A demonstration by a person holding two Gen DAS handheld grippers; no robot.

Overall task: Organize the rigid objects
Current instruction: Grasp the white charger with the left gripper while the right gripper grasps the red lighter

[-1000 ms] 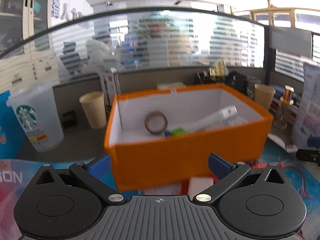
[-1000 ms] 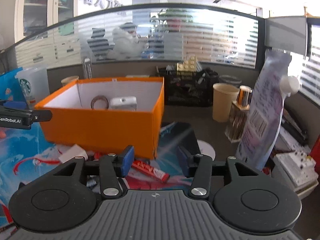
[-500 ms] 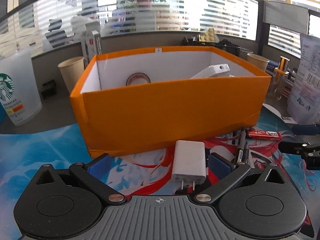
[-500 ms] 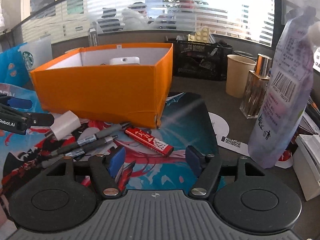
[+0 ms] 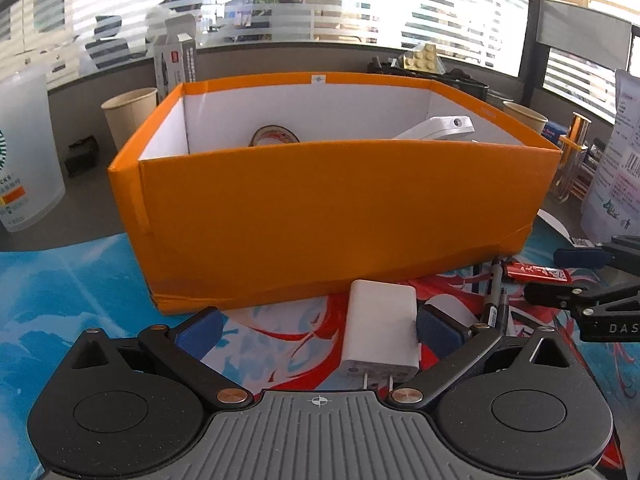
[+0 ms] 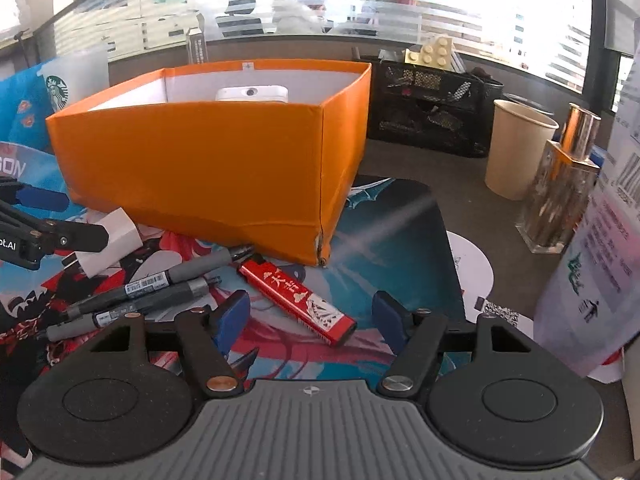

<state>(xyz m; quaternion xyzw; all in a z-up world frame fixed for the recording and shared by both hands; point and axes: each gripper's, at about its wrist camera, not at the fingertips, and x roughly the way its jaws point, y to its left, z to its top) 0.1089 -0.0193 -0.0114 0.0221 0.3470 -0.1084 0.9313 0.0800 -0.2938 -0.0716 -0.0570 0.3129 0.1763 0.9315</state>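
Note:
An orange box (image 5: 332,208) stands on the printed mat; it holds a tape roll (image 5: 275,136) and a white device (image 5: 440,128). My left gripper (image 5: 318,326) is open, low over the mat, with a white charger (image 5: 380,334) lying between its fingers, close to the right finger. My right gripper (image 6: 310,320) is open around a red lighter (image 6: 296,292) on the mat. Several grey pens (image 6: 160,284) lie left of the lighter. The box (image 6: 208,156), the charger (image 6: 116,240) and the left gripper (image 6: 44,216) also show in the right wrist view.
A Starbucks cup (image 5: 24,152) and a paper cup (image 5: 130,116) stand left of the box. A black mesh organizer (image 6: 432,108), a paper cup (image 6: 518,148), a glass bottle (image 6: 560,196) and a printed bag (image 6: 600,240) stand at the right.
Both grippers have come down and forward toward the mat. The charger now lies between the left fingers and the lighter between the right fingers.

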